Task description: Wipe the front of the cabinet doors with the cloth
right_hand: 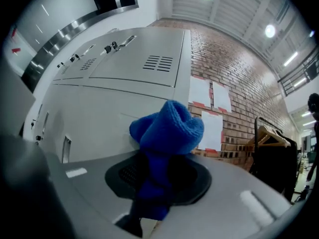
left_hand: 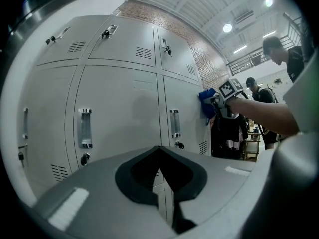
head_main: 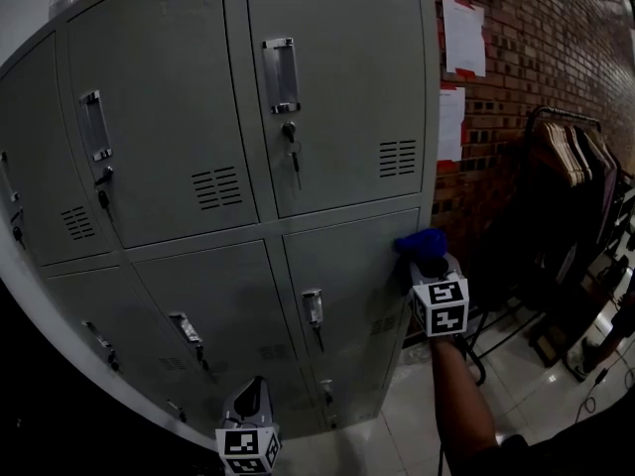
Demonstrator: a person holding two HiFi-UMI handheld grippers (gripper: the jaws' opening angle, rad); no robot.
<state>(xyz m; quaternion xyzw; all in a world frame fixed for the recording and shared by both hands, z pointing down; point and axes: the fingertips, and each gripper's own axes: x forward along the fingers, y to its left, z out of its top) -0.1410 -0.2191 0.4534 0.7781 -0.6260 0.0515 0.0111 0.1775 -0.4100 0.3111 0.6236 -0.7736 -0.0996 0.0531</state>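
A grey metal locker cabinet (head_main: pixel 208 167) with several doors fills the head view. My right gripper (head_main: pixel 429 262) is shut on a blue knitted cloth (head_main: pixel 421 243) and presses it against the right edge of the lower right door (head_main: pixel 347 276). In the right gripper view the cloth (right_hand: pixel 167 133) bulges out of the jaws, touching the door (right_hand: pixel 99 113). My left gripper (head_main: pixel 252 397) hangs low in front of the bottom doors, shut and holding nothing; its view shows the jaws (left_hand: pixel 160 176) closed together, with the right gripper and cloth (left_hand: pixel 208 101) far to the right.
A brick wall (head_main: pixel 536 77) with white paper notices (head_main: pixel 462 36) stands right of the cabinet. A clothes rack (head_main: pixel 575 157) with hangers sits further right. Keys hang from the door locks (head_main: pixel 290 132). People (left_hand: pixel 284 49) stand in the background of the left gripper view.
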